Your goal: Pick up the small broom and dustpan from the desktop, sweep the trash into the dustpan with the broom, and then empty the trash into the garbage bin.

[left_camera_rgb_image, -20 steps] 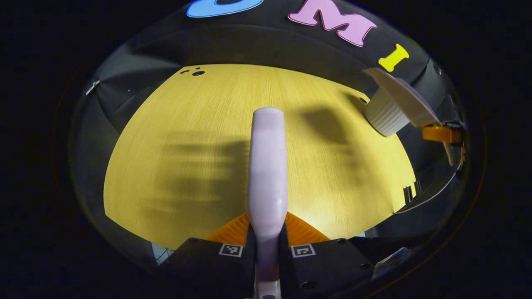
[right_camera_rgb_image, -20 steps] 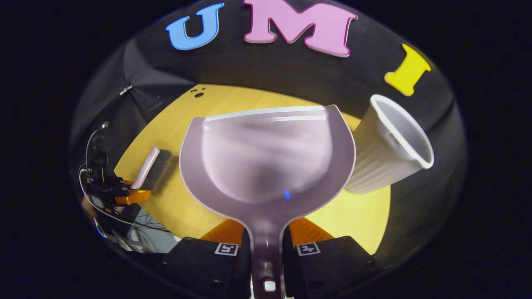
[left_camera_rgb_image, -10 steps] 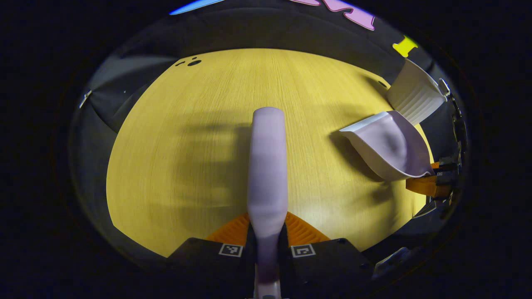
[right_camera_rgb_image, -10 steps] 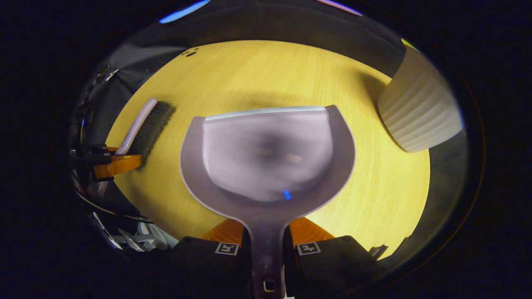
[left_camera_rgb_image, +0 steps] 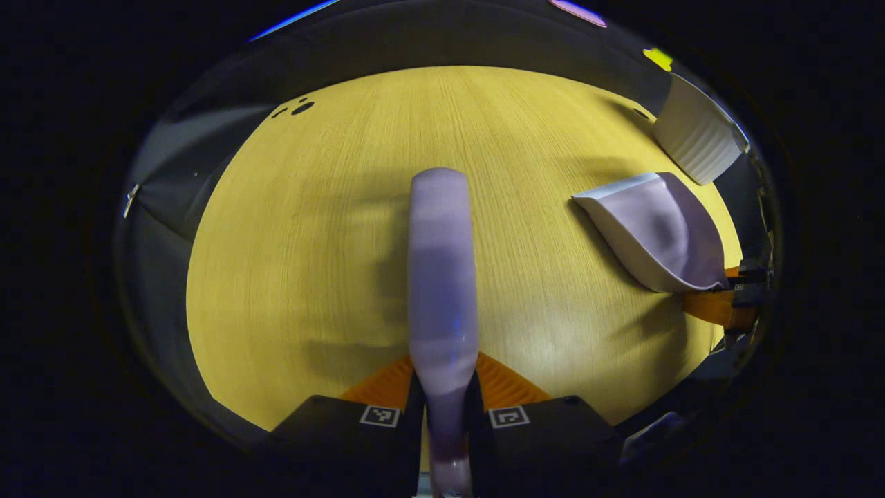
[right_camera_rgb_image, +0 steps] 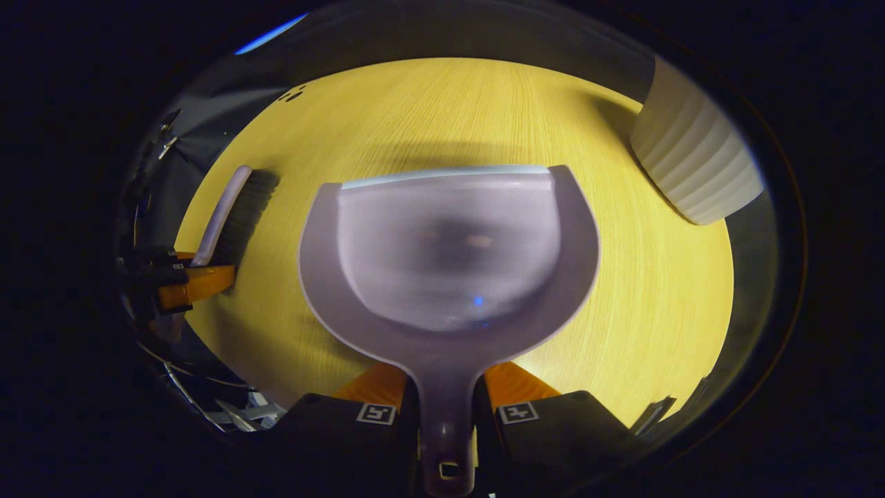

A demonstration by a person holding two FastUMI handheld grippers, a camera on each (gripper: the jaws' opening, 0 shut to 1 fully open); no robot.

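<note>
Over the bench, broom lies left of dustpan; bin stands far right, behind the dustpan

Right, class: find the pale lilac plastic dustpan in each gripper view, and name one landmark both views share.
Left gripper view: pale lilac plastic dustpan at the right, held by the other gripper.
Right gripper view: dustpan in the centre, its handle between the right gripper fingers.
Shared landmark: the white ribbed bin, upper right in both.

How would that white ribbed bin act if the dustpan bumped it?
The bin looks like thin plastic, so it is probably light and might slide or tip. Its ribbed wall should keep it fairly stiff. The dustpan, held in the right tongs, looks rigid too.
</note>
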